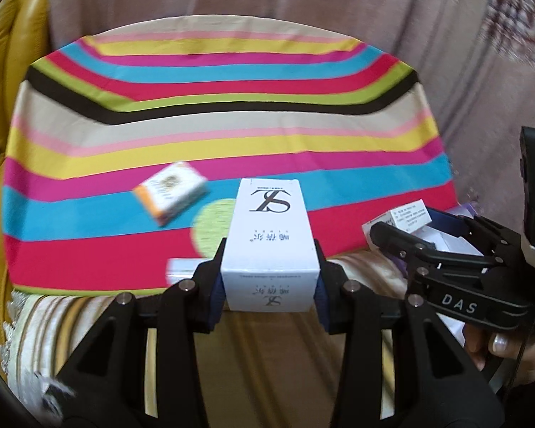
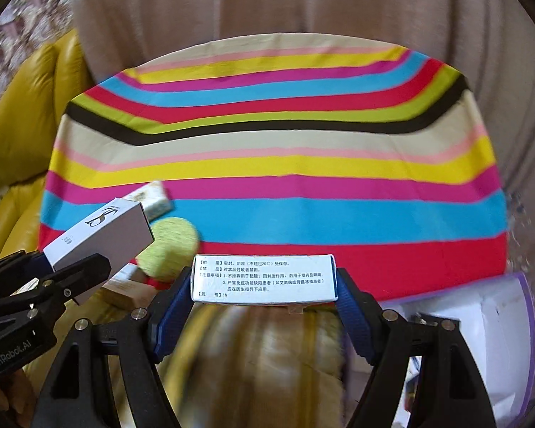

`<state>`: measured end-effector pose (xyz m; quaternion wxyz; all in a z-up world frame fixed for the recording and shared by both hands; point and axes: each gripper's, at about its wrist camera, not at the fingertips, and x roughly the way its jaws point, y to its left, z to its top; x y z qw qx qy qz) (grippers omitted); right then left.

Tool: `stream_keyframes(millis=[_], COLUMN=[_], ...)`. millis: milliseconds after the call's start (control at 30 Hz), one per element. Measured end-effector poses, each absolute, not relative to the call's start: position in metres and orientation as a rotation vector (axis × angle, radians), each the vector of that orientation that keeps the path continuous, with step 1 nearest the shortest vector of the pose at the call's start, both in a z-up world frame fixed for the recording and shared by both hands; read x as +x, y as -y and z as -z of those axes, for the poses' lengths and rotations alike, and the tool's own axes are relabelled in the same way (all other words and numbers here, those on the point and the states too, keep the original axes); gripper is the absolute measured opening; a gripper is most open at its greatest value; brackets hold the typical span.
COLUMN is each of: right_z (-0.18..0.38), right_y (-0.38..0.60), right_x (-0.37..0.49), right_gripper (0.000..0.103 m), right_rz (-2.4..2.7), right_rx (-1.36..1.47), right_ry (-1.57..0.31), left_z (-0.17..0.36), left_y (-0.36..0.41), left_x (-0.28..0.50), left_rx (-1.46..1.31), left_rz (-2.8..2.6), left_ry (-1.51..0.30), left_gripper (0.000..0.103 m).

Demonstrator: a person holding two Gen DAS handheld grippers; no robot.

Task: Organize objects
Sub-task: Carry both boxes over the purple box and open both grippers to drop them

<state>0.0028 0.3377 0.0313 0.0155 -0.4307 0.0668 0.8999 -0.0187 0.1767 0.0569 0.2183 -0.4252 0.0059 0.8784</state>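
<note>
A tall white box (image 1: 271, 246) with a large black monogram and Chinese lettering sits pinched between the blue pads of the left gripper (image 1: 270, 287), held above the near edge of a striped cloth (image 1: 232, 114). The jaws press on its two long sides, so the box points away from the camera, its printed top facing up.

In the right wrist view, the right gripper (image 2: 264, 287) clamps a flatter white and blue box (image 2: 264, 278) across its short ends; the face towards the camera carries lines of small Chinese print. This box also hangs over the near edge of the cloth.

The two grippers are side by side, each showing at the margin of the other's view. Part of a hand (image 1: 495, 351) shows beneath the right one.

On the cloth, towards its near left corner, lie a small white box with an orange end (image 1: 171, 192), tilted on the blue and pink stripes, and a round light-green pad (image 1: 212, 228) just beside it, nearer the edge. Another small pale box (image 2: 125, 287) lies at the near edge, partly hidden.

The cloth has bands of red, blue, pink, yellow, beige, black and green. It lies on a cream and gold patterned cover (image 1: 278, 353). A yellow leather cushion (image 2: 28, 107) stands past the left edge, and a pale curtain (image 2: 267, 3) hangs behind the far edge. White and purple packaging (image 2: 488, 324) sits off the near right corner.
</note>
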Motion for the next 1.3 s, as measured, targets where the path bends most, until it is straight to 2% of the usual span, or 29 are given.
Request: stream_keyframes(millis=[500,933,1000,1067,1167,1300], right_z=[-0.012,0.005,0.006,0.009,0.011,0.011], right_y=[-0.445,-0.511,-0.518,-0.523,-0.527,-0.523], right_x=[0.074,0.117,0.122,0.125,0.127,0.125], right_gripper=[0.077,0.077,0.077,0.078,0.085,0.087], right_rz=[-2.557,-2.378,-2.362,-2.336,-2.306,-2.307], right_rx=[-1.260,-1.211,-1.206,-1.208,-1.219,-1.238], right_ry=[-0.397,-0.498,-0.515,-0.526,-0.529,-0.517], left_z=[-0.051,-0.038,-0.038,-0.037,-0.038,-0.037], left_y=[-0.288,-0.351,-0.355,-0.357,-0.356,-0.351], left_x=[0.012,0.031,0.033,0.035,0.035,0.030], left_rx=[-1.158,-1.196,-1.195,-1.195,-1.192,-1.215], left_rz=[-2.170,-1.961,-1.942,-1.933,-1.937,-1.941], left_ry=[-0.156,-0.195,-0.200,-0.201,-0.186,-0.151], left_gripper=[0.045,0.045,0.051,0.068,0.070,0.071])
